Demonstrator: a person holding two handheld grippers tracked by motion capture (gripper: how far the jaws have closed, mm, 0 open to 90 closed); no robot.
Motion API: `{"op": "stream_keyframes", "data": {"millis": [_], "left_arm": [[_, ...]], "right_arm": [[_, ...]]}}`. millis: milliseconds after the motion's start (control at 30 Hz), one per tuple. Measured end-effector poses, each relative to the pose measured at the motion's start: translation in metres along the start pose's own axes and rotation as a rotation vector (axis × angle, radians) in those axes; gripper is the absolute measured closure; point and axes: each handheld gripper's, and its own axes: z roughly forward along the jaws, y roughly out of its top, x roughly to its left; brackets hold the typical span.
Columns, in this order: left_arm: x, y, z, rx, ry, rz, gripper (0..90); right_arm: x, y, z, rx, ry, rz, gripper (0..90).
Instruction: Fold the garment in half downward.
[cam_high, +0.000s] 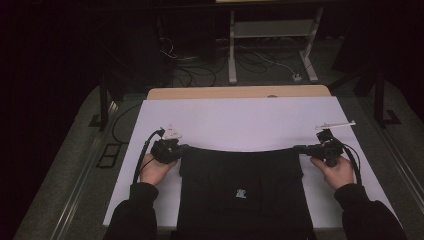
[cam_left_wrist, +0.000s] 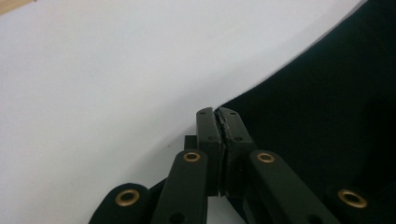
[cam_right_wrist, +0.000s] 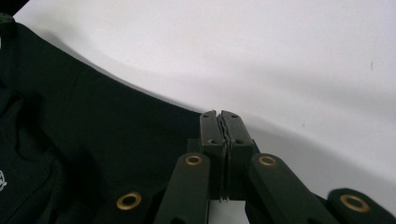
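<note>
The white rectangular table cover (cam_high: 240, 120) carries a folded black cloth garment (cam_high: 245, 190) at its near middle; soft, light and limp, best taken at corners; the left gripper (cam_high: 186, 147) and right gripper (cam_high: 296, 147) each pinch a far corner.

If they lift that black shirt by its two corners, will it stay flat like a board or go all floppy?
Probably floppy: the shirt is soft cloth, and its top edge already sags in a curve between the left gripper and the right gripper. It likely won't slip, since both grippers are pinched shut on its corners. It looks light, lying folded on the white sheet.
</note>
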Motion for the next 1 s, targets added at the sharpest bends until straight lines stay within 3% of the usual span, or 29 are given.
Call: {"op": "stream_keyframes", "data": {"millis": [333, 433, 500, 1000], "left_arm": [[0.005, 0.028, 0.006, 0.019, 0.029, 0.043, 86.6], [0.006, 0.036, 0.007, 0.035, 0.037, 0.06, 86.6], [0.007, 0.041, 0.008, 0.04, 0.041, 0.06, 86.7], [0.025, 0.059, 0.022, 0.069, 0.068, 0.025, 86.6]], "right_arm": [[-0.005, 0.023, -0.001, 0.002, -0.033, -0.035, 87.2], [-0.007, 0.034, 0.002, 0.041, -0.088, -0.059, 87.2], [-0.011, 0.04, 0.003, 0.042, -0.077, -0.036, 87.2], [-0.017, 0.071, 0.008, 0.042, -0.137, -0.032, 87.1]]}}
